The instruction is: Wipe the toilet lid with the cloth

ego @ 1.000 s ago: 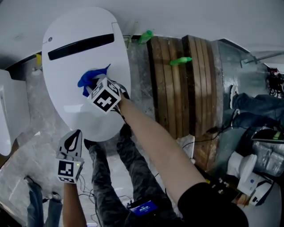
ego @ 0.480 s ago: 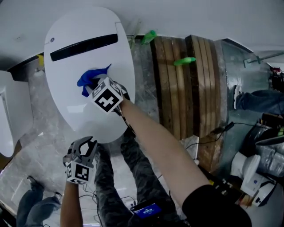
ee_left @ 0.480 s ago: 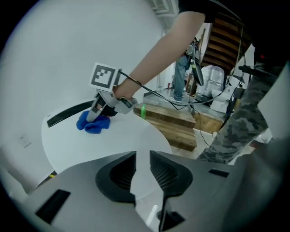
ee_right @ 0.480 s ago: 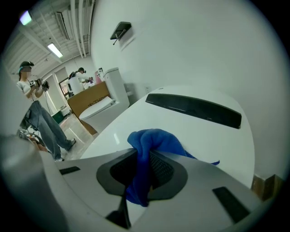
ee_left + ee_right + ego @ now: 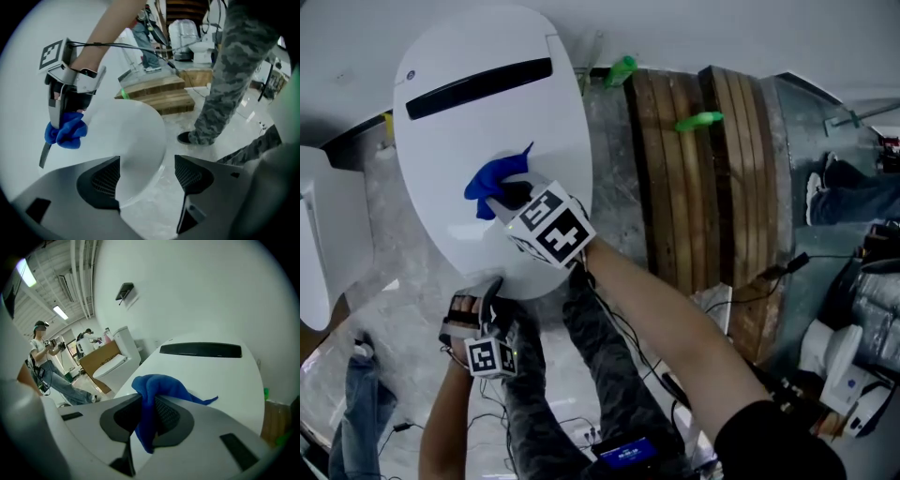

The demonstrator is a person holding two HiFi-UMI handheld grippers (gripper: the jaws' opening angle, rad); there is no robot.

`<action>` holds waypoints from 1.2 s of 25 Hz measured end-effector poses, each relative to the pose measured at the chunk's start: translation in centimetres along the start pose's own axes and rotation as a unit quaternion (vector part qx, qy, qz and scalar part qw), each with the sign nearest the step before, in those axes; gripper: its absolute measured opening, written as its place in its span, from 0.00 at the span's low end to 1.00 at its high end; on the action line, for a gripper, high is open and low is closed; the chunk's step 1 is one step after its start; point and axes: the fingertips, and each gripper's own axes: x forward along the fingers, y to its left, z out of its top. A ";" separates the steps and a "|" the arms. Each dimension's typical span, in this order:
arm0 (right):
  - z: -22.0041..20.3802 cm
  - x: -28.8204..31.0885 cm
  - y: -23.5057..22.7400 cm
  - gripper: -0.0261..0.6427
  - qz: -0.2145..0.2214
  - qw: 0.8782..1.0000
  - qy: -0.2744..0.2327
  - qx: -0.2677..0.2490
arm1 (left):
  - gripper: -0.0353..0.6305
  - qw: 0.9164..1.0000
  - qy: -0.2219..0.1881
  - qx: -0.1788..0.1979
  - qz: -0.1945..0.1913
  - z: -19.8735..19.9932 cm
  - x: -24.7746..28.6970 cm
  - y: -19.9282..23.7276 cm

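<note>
Two grippers: the right gripper (image 5: 508, 197) is clamping a bunched blue cloth (image 5: 487, 178) between its jaws. The left gripper (image 5: 478, 302) is standing with its jaws apart, having just been opening, and is pinching nothing.
Cloth place: it is lying on the white toilet lid (image 5: 478, 122), about mid-lid in the upper left of the head view, below the black strip (image 5: 478, 75).
Why the grip: the cloth is spilling out ahead of and under the pads, so I am judging that fabric, not plastic, is meeting the lid.
Why the left waits: it is hanging off the lid's near rim, over the floor (image 5: 394, 309) at lower left. In its own view only the lid's front edge and floor are showing through the gap. It looks to be keeping out of the wiping path.
Edges: the lid's rounded rim is dropping away on the left, the right and the near side, and the black strip is marking the far end.
Open room: bare lid is lying all round the cloth, most of it toward the top of the frame.
Crowding: wooden planks (image 5: 703, 178) are sitting near the lid's right side, a second white fixture (image 5: 319, 244) is standing apart at the left edge, and the person's legs (image 5: 600, 375) are filling the space below the near rim.
</note>
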 end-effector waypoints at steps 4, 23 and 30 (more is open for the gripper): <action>-0.7 -2.7 -0.9 0.14 -0.012 0.999 -0.028 0.022 | 0.61 0.996 0.020 0.051 0.069 -0.3 1.0 -0.2; -2.2 -11.0 -4.8 0.14 -0.054 0.992 -0.089 0.071 | 0.64 0.990 0.037 0.067 0.114 -0.1 -0.1 1.2; -0.1 -16.4 -5.9 0.14 -0.079 0.984 -0.125 0.103 | 0.63 0.992 0.016 0.054 0.110 2.5 -5.2 2.0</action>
